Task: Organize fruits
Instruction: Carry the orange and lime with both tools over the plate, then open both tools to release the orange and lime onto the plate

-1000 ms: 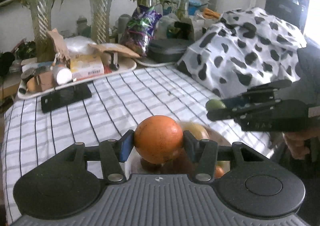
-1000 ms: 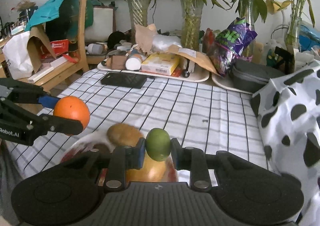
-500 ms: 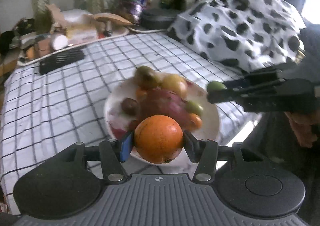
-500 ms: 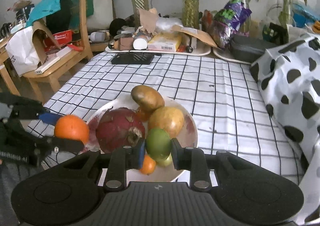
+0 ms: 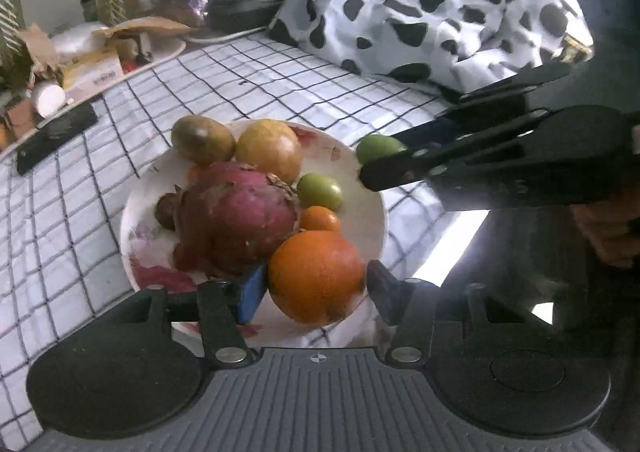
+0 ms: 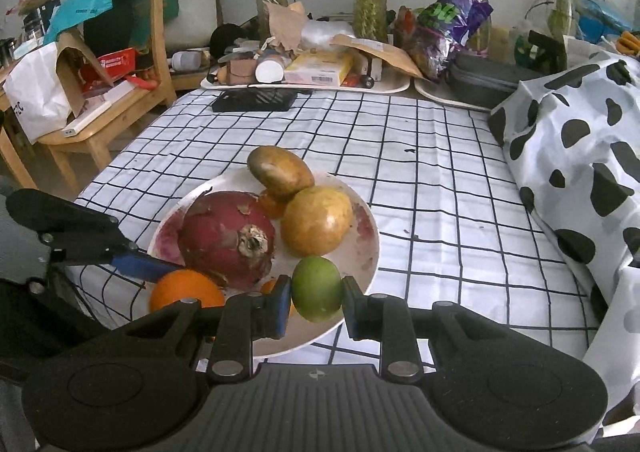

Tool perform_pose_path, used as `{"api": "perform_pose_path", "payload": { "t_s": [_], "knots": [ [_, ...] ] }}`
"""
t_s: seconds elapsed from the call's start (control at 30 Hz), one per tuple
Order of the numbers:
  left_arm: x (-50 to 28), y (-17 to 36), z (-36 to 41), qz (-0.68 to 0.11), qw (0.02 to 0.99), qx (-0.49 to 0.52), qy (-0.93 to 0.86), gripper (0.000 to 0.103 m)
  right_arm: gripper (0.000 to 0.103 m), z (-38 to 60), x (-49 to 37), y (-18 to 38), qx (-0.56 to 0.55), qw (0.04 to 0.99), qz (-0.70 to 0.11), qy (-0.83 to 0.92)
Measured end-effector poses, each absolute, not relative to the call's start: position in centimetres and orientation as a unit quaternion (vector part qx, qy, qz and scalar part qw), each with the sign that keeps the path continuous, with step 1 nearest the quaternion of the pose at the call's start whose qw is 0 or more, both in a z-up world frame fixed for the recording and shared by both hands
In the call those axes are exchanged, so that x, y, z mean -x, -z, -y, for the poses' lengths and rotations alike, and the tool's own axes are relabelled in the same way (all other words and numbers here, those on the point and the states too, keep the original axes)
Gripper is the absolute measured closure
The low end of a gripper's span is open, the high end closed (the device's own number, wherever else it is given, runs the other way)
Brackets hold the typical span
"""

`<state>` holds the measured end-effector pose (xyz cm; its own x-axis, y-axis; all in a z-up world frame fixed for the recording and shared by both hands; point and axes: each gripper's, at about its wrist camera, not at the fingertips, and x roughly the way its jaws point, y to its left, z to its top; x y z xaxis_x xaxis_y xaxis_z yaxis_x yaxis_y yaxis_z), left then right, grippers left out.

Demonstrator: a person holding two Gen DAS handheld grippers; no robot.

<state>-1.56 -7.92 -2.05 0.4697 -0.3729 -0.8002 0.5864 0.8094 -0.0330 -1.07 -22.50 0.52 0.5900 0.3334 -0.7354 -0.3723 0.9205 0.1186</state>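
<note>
Orange (image 5: 316, 277) within left gripper (image 5: 314, 292)

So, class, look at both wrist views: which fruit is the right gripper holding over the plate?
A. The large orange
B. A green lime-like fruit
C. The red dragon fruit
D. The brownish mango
B: the right gripper is shut on the green fruit above the near rim of the plate; the orange sits in the left gripper instead.
</note>
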Motion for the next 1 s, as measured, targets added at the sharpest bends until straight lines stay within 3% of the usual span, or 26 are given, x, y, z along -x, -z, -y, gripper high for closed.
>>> {"api": "perform_pose_path", "payload": {
  "t_s": [0.17,0.53,0.57,0.63,0.7,0.8,1.0],
  "knots": [
    [2.0,1.0,7.3,-0.403,0.866,-0.113,0.273,0.028,0.075,22.9,1.0,-0.5,0.016,0.89,-0.411,-0.197],
    [2.1,0.3,6.2,-0.396,0.875,-0.098,0.261,0.027,0.073,23.1,-0.5,0.3,-0.055,0.871,-0.442,-0.208],
    [2.1,0.3,6.1,-0.395,0.875,-0.1,0.259,0.027,0.067,23.2,-0.7,0.4,-0.066,0.869,-0.446,-0.206],
    [2.3,0.2,6.0,-0.391,0.88,-0.102,0.25,0.027,0.029,23.5,-0.9,0.3,-0.079,0.87,-0.445,-0.195],
    [2.4,-0.1,5.7,-0.388,0.885,-0.098,0.239,0.027,0.017,23.7,-0.6,-0.1,-0.081,0.88,-0.432,-0.183],
    [2.7,-0.5,5.3,-0.388,0.891,-0.088,0.22,0.027,0.008,23.7,0.2,-0.6,-0.069,0.889,-0.421,-0.167],
    [3.9,-1.1,4.8,-0.394,0.897,-0.096,0.175,0.027,0.002,21.9,2.6,-1.1,0.0,0.897,-0.416,-0.146]
  ]
}}
